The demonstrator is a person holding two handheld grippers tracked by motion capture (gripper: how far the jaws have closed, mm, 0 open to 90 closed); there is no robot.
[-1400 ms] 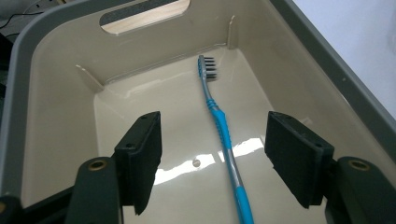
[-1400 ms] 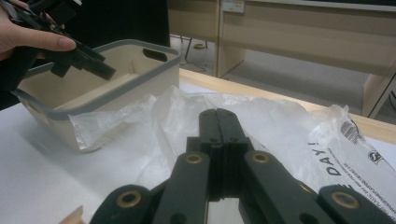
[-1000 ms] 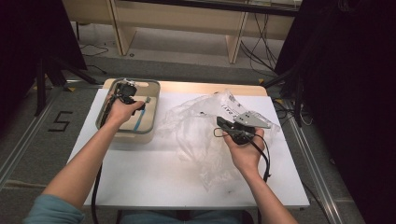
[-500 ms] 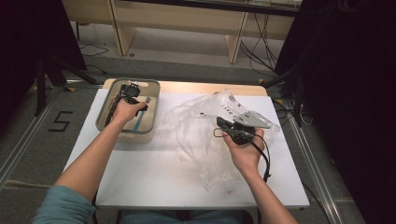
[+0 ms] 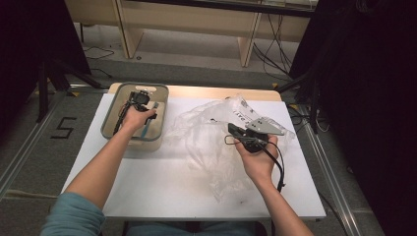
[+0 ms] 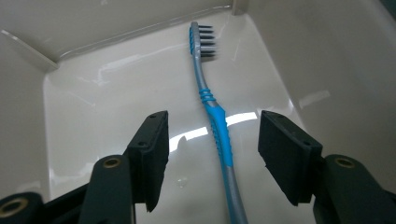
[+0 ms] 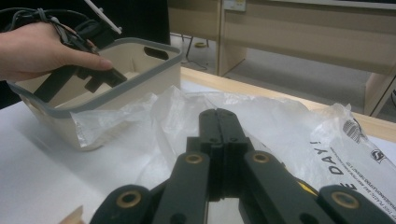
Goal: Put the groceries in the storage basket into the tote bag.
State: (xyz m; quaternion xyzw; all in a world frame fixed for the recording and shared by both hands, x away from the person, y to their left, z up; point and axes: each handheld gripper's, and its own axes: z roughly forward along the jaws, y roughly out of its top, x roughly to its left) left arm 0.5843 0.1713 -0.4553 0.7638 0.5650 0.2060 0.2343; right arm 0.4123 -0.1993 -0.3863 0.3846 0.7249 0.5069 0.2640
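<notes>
Left forearm stretched forward and to the left from the lower edge of the high view, teal sleeve at the elbow, hand wrapped over the left gripper (image 5: 139, 104) and tipped down into the grey-rimmed tub (image 5: 109, 121) at the table's far left. Jaws there spread wide, gripping nothing, one to either side of the blue and grey toothbrush (image 6: 213, 119) without touching it. Toothbrush flat on the pale floor of the tub, bristled head towards the far wall, blue grip section level with the jaw pads, grey handle running down between them to the bottom of the left gripper view. Seen in the high view as a thin blue line (image 5: 146, 126) beside the hand, along the tub's right half. Right forearm angled up from the bottom centre, wrist a little cocked, hand closed round the right gripper (image 5: 234, 132) with its grey three-cornered plate on top and a black cable looping down past the wrist. Jaws there pressed flat together, nothing visible between them in the right gripper view, pointing left over the crumpled clear plastic bag (image 5: 211, 140) spread across the middle of the white table (image 5: 162, 191). Bag's left edge touching the tub's side; printed lettering on its right part.
</notes>
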